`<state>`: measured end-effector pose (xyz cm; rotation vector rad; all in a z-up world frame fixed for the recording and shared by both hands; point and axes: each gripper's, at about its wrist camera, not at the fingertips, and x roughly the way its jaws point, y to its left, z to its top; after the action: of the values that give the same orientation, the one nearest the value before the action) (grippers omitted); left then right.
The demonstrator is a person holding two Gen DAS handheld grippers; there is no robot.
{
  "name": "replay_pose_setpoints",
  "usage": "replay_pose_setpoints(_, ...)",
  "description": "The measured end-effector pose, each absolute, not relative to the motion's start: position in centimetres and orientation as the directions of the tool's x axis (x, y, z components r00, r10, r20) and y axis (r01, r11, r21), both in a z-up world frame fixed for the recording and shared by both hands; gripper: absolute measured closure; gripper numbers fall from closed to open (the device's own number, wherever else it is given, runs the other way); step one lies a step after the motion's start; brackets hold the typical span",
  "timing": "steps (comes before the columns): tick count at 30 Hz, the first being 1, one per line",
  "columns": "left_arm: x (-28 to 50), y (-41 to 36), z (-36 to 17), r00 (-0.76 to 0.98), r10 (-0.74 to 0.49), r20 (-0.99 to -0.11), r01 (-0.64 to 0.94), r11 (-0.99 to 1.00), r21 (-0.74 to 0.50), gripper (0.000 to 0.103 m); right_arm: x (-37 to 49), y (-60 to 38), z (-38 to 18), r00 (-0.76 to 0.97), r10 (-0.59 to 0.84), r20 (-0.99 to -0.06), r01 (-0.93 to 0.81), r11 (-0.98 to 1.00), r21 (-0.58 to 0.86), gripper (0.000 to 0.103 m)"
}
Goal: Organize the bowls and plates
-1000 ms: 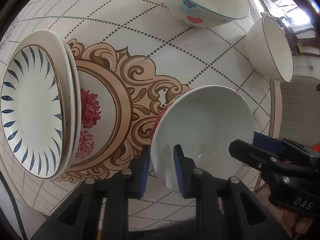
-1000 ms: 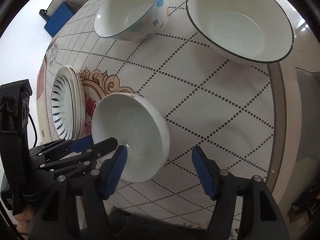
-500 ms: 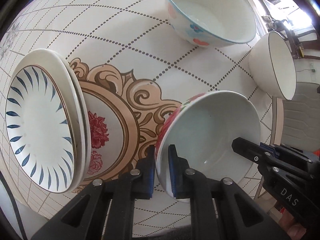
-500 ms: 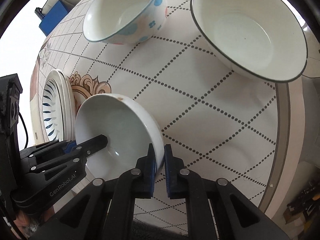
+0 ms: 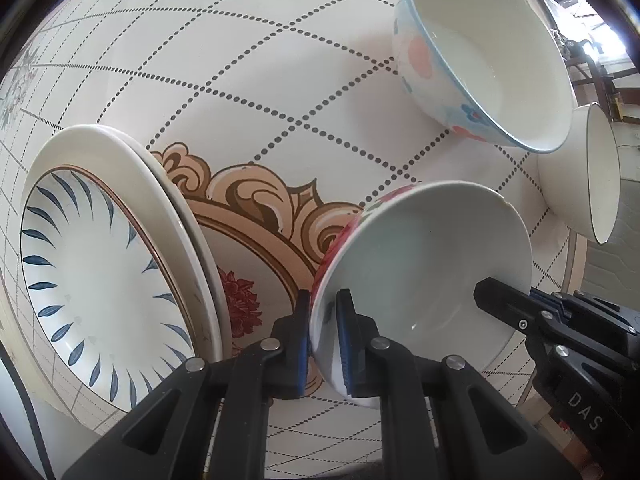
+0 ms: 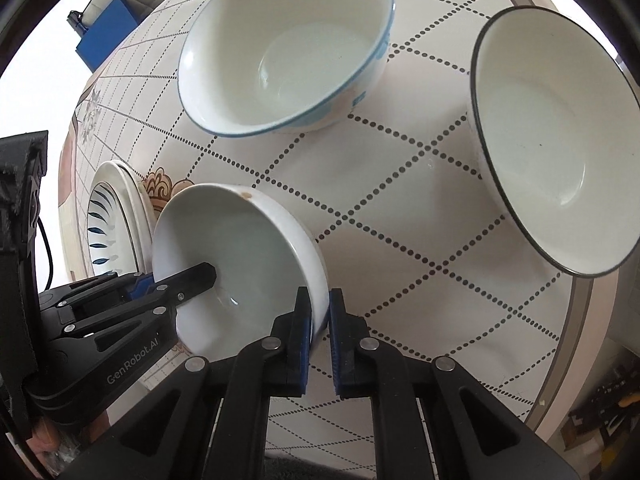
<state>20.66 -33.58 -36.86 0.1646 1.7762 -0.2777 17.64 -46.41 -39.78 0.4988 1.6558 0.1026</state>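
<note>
Right now both grippers are clamped on opposite rims of the red-flowered bowl (image 5: 424, 264), held low centre of both views above the desk (image 5: 248, 80): the left gripper (image 5: 323, 336) and the right gripper (image 6: 319, 328) each have jaws pinched on its wall. Glazed rim could slip if either hand twists or pulls unevenly, dropping it near the stacked plates (image 5: 100, 272) or knocking the blue-rimmed bowl (image 6: 280, 48) in the upper frame.

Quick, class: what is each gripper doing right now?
Left gripper: shut on the rim of the white ceramic bowl with red flowers outside.
Right gripper: shut on the opposite rim of the same bowl.
</note>
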Motion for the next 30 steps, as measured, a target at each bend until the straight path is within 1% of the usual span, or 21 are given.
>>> replay_pose_setpoints(4,21.6,-33.1,-36.9,-0.245,-0.074,-0.967,0.217,0.968,-0.129,0.091,18.3,-46.6,-39.6,-0.067,0.372,-0.926,0.263,0.902,0.343,0.093)
replay_pose_setpoints(5,21.7,-32.8,-36.7,-0.249,-0.087,-0.965,0.204,0.969,-0.14,0.089,18.4,-46.9,-39.5,-0.066,0.378,-0.924,0.272,0.897,0.348,0.093)
replay_pose_setpoints(6,22.0,-31.5,-36.0,-0.254,-0.099,-0.962,0.191,0.97,-0.15,0.085,18.4,-47.1,-39.3,-0.062,0.384,-0.921,0.279,0.893,0.353,0.092)
replay_pose_setpoints(8,22.1,-30.8,-34.9,-0.258,-0.139,-0.956,0.166,0.968,-0.186,0.079,18.4,-47.6,-38.5,-0.057,0.389,-0.92,0.281,0.89,0.359,0.087)
replay_pose_setpoints(10,21.8,-29.5,-33.8,-0.256,-0.173,-0.951,0.141,0.967,-0.214,0.076,18.2,-48.1,-37.4,-0.038,0.385,-0.922,0.273,0.892,0.361,0.074)
replay_pose_setpoints(11,21.7,-28.9,-33.1,-0.257,-0.192,-0.947,0.127,0.965,-0.23,0.073,18.1,-48.3,-36.7,-0.027,0.384,-0.923,0.265,0.893,0.364,0.071)
replay_pose_setpoints(13,21.5,-28.0,-31.6,-0.247,-0.221,-0.944,0.109,0.961,-0.253,0.072,17.9,-48.8,-35.1,-0.003,0.381,-0.925,0.251,0.895,0.368,0.061)
replay_pose_setpoints(14,21.5,-27.6,-30.9,-0.236,-0.228,-0.945,0.104,0.961,-0.258,0.071,17.8,-49.2,-34.2,0.012,0.386,-0.923,0.246,0.893,0.377,0.058)
replay_pose_setpoints(16,21.9,-27.3,-29.5,-0.211,-0.236,-0.949,0.108,0.959,-0.263,0.07,17.8,-50.1,-32.3,0.049,0.392,-0.919,0.242,0.888,0.391,0.042)
replay_pose_setpoints(17,22.3,-27.3,-29.1,-0.193,-0.244,-0.951,0.114,0.957,-0.268,0.07,17.9,-50.7,-31.4,0.069,0.391,-0.918,0.243,0.886,0.395,0.04)
replay_pose_setpoints(21,24.4,-29.8,-27.0,-0.15,-0.278,-0.949,0.144,0.943,-0.299,0.069,19.0,-54.0,-28.5,0.131,0.373,-0.919,0.258,0.882,0.395,0.039)
replay_pose_setpoints(24,25.3,-33.0,-26.7,-0.13,-0.272,-0.953,0.187,0.938,-0.293,0.067,20.0,-57.7,-27.9,0.157,0.312,-0.937,0.31,0.885,0.347,0.039)
replay_pose_setpoints(27,25.3,-37.3,-27.7,-0.165,-0.282,-0.945,0.225,0.922,-0.314,0.067,20.4,-61.8,-29.0,0.145,0.252,-0.957,0.381,0.878,0.289,0.039)
replay_pose_setpoints(30,25.2,-41.9,-28.4,-0.195,-0.256,-0.947,0.302,0.903,-0.307,0.067,20.4,-65.2,-31.4,0.118,0.26,-0.958,0.447,0.848,0.285,0.039)
